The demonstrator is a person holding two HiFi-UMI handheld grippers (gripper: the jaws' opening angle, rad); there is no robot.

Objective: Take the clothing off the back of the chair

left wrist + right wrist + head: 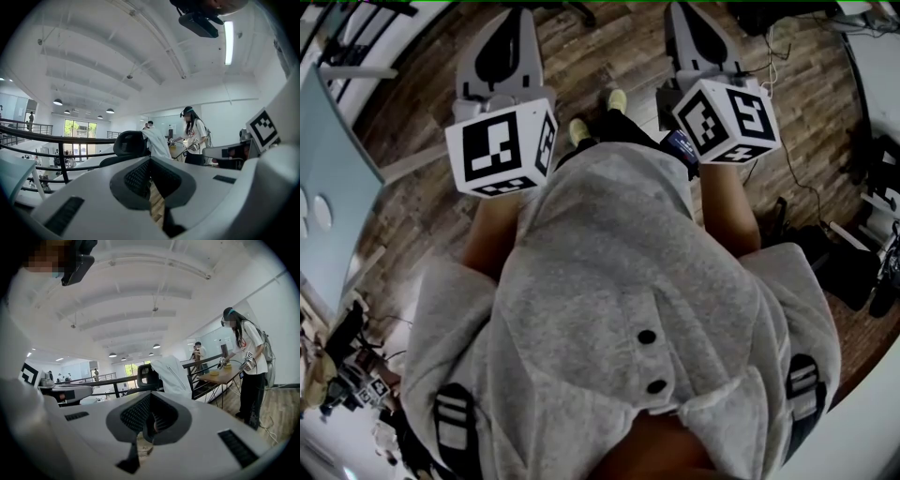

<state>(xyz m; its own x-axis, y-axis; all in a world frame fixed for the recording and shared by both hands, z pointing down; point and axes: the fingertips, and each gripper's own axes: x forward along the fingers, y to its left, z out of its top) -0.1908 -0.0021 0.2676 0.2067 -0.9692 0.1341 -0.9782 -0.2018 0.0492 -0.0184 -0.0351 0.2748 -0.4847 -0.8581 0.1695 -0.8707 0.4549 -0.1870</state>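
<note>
A black office chair stands some way ahead with a white garment draped over its back. The right gripper view shows the same chair and garment. My left gripper is shut with nothing between its jaws, and points roughly level toward the chair, well short of it. My right gripper is also shut and empty, aimed the same way. In the head view both grippers, left and right, are held out in front of my grey hoodie, above the wooden floor.
A person in a white T-shirt stands by a wooden table right of the chair, holding grippers. A dark railing runs behind the chair. Cables and equipment lie on the floor at my right.
</note>
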